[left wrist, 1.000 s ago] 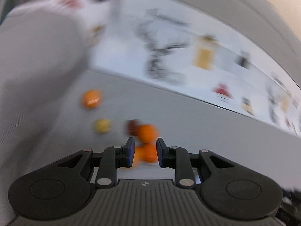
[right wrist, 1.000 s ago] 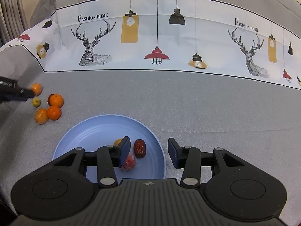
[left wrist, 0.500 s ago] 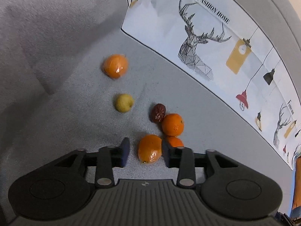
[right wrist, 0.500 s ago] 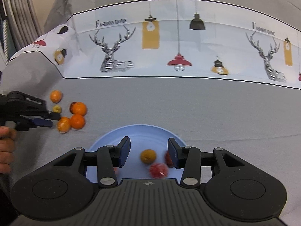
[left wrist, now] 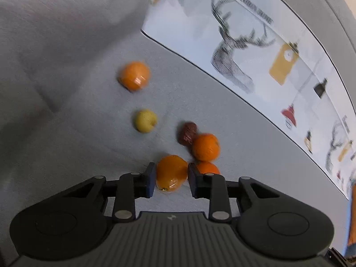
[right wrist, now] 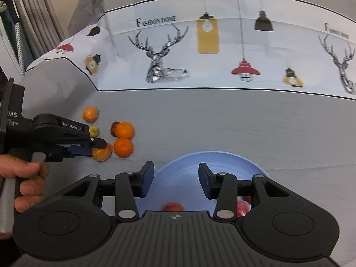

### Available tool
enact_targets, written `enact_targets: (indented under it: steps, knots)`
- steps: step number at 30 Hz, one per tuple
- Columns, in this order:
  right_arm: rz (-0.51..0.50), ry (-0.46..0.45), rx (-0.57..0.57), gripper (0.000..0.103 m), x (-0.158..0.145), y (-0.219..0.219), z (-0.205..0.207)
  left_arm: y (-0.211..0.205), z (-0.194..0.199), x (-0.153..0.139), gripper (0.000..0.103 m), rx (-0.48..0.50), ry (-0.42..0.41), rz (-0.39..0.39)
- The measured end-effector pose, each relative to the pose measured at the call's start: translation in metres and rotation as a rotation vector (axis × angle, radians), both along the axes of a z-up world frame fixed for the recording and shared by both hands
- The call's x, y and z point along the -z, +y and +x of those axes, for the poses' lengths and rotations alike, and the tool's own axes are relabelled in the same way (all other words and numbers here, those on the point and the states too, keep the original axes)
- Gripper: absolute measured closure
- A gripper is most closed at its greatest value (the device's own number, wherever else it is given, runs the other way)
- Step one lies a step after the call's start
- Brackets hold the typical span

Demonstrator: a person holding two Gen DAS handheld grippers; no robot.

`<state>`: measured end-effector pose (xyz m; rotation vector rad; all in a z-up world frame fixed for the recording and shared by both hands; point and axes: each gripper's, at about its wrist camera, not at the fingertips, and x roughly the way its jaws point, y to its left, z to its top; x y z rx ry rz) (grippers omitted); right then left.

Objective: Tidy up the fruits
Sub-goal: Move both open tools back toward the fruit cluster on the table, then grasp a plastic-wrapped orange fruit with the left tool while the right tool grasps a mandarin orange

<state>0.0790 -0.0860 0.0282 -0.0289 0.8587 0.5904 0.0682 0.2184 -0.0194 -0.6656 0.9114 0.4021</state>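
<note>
An orange lies on the grey cloth between the fingers of my left gripper; its jaws are closing and both pads touch the orange's sides. Around it lie two more oranges, a dark red date, a small yellow fruit and a farther orange. The right wrist view shows the left gripper on that orange. My right gripper hangs open and empty over the blue plate, where red fruits peek out beneath it.
A white band printed with deer and lamps crosses the grey cloth behind the fruit. A person's hand grips the left gripper's handle. Grey curtains hang at the far left. Bare cloth stretches right of the plate.
My left gripper came down onto the fruit cluster, spread its jaws around the nearest orange, then narrowed them onto it. The right gripper drifted sideways; the plate now sits lower and to the right.
</note>
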Motion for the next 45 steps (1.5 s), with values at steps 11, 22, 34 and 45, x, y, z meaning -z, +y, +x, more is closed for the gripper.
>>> enact_targets:
  steps: [11, 22, 34, 45]
  knots:
    - [0.003, -0.001, -0.097, 0.057, 0.012, 0.06, 0.004, 0.022, -0.016, -0.002, 0.069, -0.116, 0.014, 0.01]
    - [-0.044, -0.003, -0.149, 0.041, 0.034, 0.11, 0.03, 0.017, -0.011, -0.001, 0.067, -0.088, 0.017, 0.049]
    - [-0.137, -0.011, -0.191, 0.037, 0.057, 0.141, 0.045, 0.012, -0.005, 0.0, 0.063, -0.064, 0.028, 0.08]
    - [-0.135, -0.024, -0.289, 0.069, 0.056, 0.147, 0.036, 0.009, -0.001, 0.002, 0.061, -0.042, 0.034, 0.086]
